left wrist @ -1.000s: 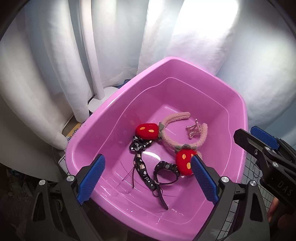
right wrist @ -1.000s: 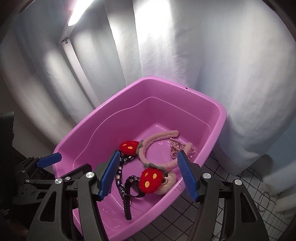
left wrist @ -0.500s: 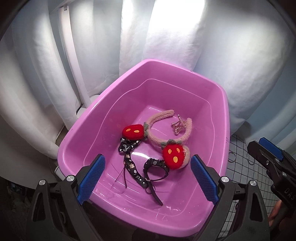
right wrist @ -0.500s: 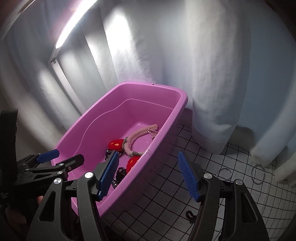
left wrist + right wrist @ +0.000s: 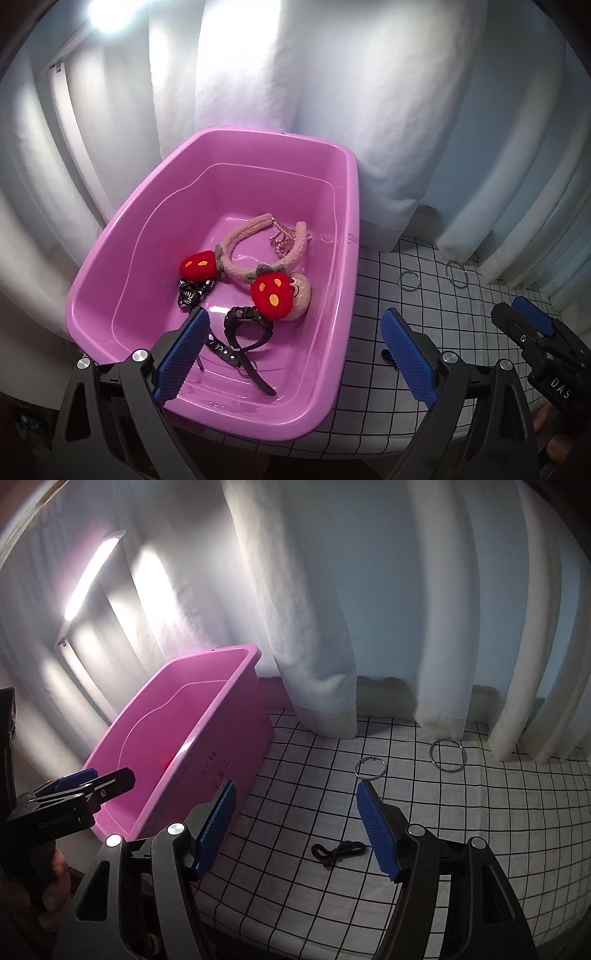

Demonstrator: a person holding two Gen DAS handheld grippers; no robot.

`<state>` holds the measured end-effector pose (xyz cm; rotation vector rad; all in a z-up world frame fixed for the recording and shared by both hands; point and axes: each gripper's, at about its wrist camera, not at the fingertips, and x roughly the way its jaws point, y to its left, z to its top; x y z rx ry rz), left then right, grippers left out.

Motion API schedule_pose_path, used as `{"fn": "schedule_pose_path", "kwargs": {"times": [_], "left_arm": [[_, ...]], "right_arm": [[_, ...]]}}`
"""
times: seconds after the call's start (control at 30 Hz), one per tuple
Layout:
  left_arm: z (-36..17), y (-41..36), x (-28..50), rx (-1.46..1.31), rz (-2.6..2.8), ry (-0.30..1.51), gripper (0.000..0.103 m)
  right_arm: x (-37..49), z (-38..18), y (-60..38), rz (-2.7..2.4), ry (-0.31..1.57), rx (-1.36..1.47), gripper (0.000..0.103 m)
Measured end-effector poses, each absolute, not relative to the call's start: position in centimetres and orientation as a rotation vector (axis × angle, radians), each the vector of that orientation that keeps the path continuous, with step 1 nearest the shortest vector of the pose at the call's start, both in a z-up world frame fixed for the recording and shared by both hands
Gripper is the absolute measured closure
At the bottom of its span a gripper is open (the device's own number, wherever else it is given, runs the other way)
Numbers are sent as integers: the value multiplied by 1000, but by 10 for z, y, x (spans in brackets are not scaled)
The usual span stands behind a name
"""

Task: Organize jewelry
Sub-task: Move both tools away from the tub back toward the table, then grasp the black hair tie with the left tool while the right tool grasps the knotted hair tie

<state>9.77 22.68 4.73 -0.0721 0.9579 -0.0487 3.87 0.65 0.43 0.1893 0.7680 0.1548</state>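
A pink plastic tub [image 5: 110,236] [image 5: 221,734] stands on a checked cloth [image 5: 480,830]. In it lie a fuzzy pink headband with red strawberries [image 5: 271,291], a pink chain [image 5: 282,240], a black printed ribbon [image 5: 190,293] and a black studded band [image 5: 245,319]. My left gripper [image 5: 295,352] is open and empty over the tub's near right rim. My right gripper [image 5: 297,827] is open and empty above the cloth right of the tub. A black cord knot [image 5: 338,851] lies between its fingers. Two metal rings [image 5: 371,768] [image 5: 447,756] lie farther back.
White curtains [image 5: 314,627] hang behind the tub and cloth, their hems touching the cloth. A lit light bar [image 5: 92,576] stands at the back left. The right gripper shows at the right edge of the left wrist view [image 5: 532,332].
Both grippers have swung right. The tub has slid left in both views, and the checked cloth with the rings and cord knot has come into view. Both stay open.
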Motion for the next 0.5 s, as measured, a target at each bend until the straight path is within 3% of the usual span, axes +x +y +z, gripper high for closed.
{"fn": "schedule_pose_path", "kwargs": {"times": [0.3, 0.5], "left_arm": [[18, 181, 61, -49, -130, 993, 9], [12, 148, 28, 47, -130, 926, 6]], "right_arm": [[-27, -26, -67, 15, 790, 256, 38], [-73, -67, -108, -48, 824, 333, 38]]}}
